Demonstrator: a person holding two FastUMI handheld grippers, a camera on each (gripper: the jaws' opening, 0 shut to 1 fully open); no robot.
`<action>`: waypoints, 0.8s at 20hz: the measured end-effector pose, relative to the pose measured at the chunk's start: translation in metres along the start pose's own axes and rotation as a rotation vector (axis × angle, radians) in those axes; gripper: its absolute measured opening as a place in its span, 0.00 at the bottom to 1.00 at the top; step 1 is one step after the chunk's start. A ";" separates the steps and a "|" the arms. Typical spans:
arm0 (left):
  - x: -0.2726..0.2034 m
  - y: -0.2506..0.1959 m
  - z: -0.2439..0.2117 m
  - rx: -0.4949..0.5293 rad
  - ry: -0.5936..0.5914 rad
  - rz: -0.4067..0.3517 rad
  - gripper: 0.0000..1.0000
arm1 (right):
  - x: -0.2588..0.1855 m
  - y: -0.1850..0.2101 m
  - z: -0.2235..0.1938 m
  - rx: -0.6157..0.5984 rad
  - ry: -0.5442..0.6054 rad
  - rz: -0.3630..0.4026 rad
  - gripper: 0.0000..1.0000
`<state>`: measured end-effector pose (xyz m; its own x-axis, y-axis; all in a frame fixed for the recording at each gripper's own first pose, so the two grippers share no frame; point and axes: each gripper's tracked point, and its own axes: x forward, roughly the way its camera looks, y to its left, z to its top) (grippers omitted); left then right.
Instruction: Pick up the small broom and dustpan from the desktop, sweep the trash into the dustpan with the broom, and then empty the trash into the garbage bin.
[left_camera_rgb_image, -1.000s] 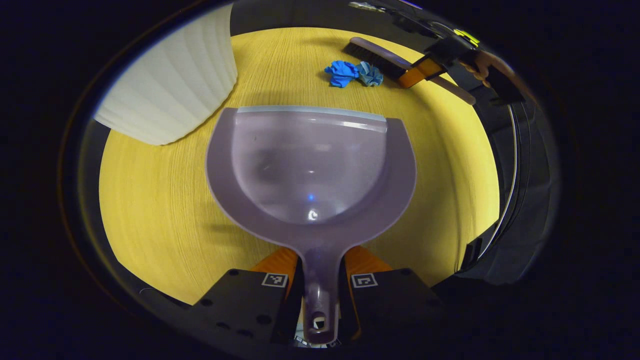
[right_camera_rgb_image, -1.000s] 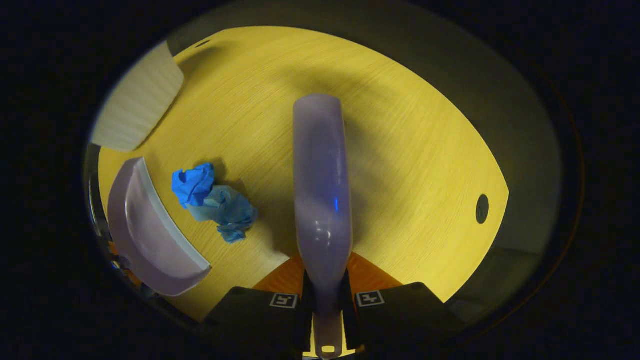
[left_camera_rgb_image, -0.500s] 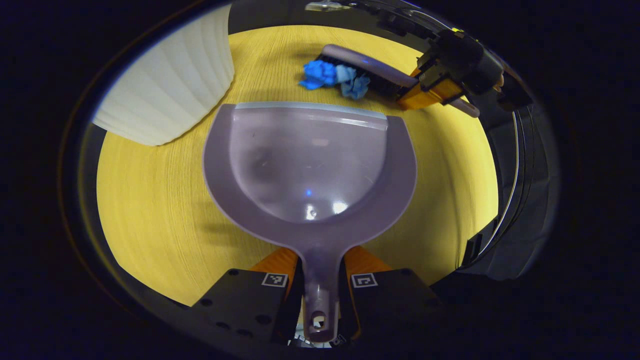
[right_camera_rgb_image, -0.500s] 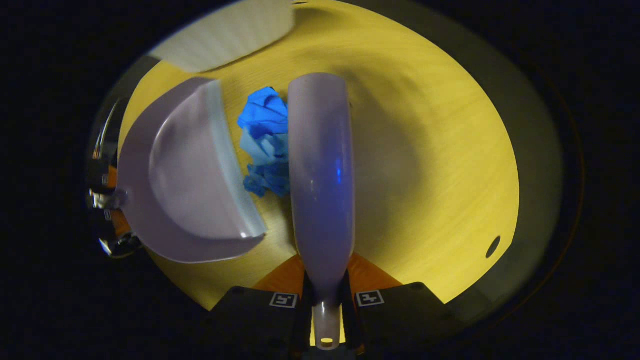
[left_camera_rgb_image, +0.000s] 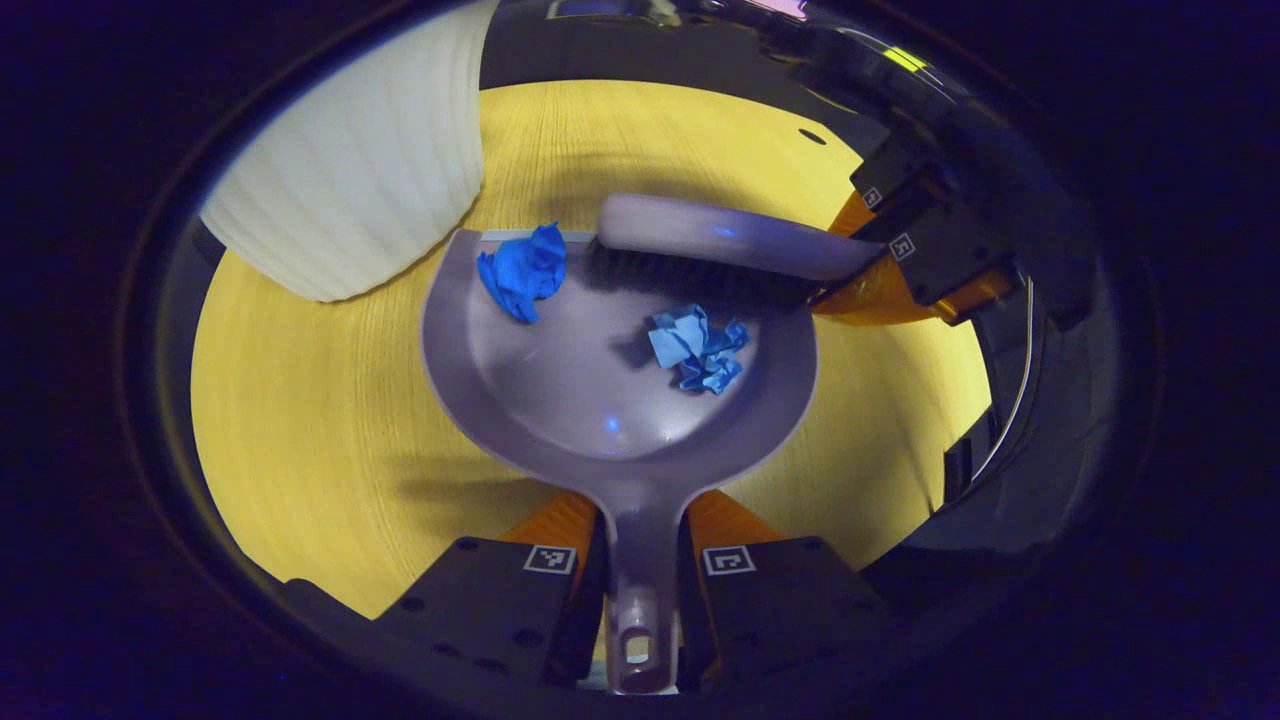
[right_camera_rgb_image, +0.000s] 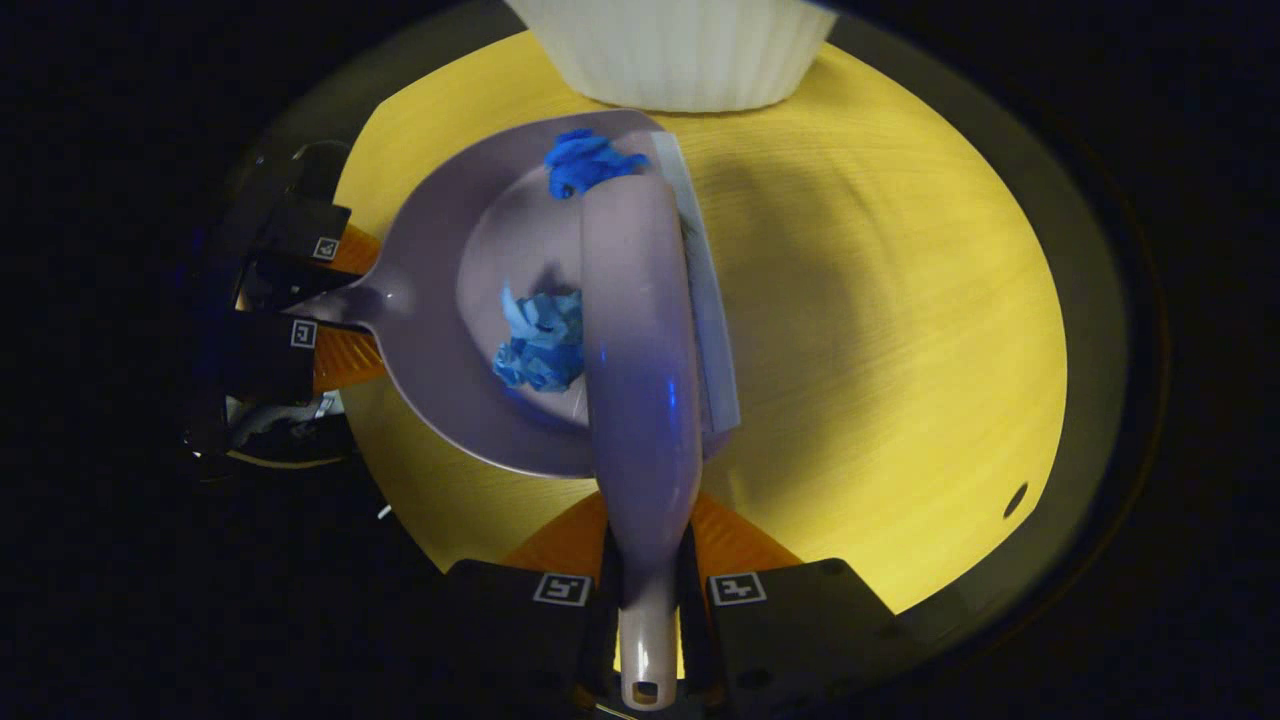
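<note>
My left gripper (left_camera_rgb_image: 640, 570) is shut on the handle of the mauve dustpan (left_camera_rgb_image: 560, 390), which rests on the yellow desktop (left_camera_rgb_image: 300, 400). Two crumpled blue paper wads lie inside the pan: a dark blue one (left_camera_rgb_image: 522, 277) near its front lip and a lighter one (left_camera_rgb_image: 698, 348) in the middle. My right gripper (right_camera_rgb_image: 648, 600) is shut on the handle of the small broom (right_camera_rgb_image: 640, 350), whose black bristles (left_camera_rgb_image: 700, 285) stand on the pan's front edge. In the right gripper view the dustpan (right_camera_rgb_image: 430, 310) lies to the left with both wads, the dark one (right_camera_rgb_image: 585, 160) and the light one (right_camera_rgb_image: 540, 340), inside.
A white ribbed garbage bin (left_camera_rgb_image: 350, 180) stands just beyond the pan's front left; in the right gripper view the bin (right_camera_rgb_image: 680, 50) is at the top. A small dark hole (right_camera_rgb_image: 1015, 498) marks the desktop at the right. Bare yellow desktop spreads right of the broom.
The broom swept toward the dustpan and pushed both blue wads from the desktop into the pan. The dark wad split off to the pan's front left. The bin looms closer.
</note>
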<state>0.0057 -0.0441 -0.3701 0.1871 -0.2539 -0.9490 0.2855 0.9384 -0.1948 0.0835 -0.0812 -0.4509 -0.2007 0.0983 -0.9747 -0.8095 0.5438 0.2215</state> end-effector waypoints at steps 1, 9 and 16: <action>0.001 0.000 -0.003 0.012 -0.006 -0.004 0.30 | 0.001 -0.013 -0.014 0.070 -0.024 -0.012 0.29; -0.058 -0.006 -0.054 0.008 -0.125 -0.040 0.30 | 0.021 -0.089 -0.091 0.531 -0.227 -0.022 0.29; -0.217 0.030 -0.064 0.018 -0.224 0.083 0.30 | 0.049 -0.086 -0.115 0.606 -0.317 0.030 0.29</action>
<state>-0.0869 0.0539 -0.1857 0.4135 -0.2240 -0.8825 0.2770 0.9543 -0.1125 0.0797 -0.2191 -0.5147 0.0276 0.3100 -0.9503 -0.3357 0.8984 0.2832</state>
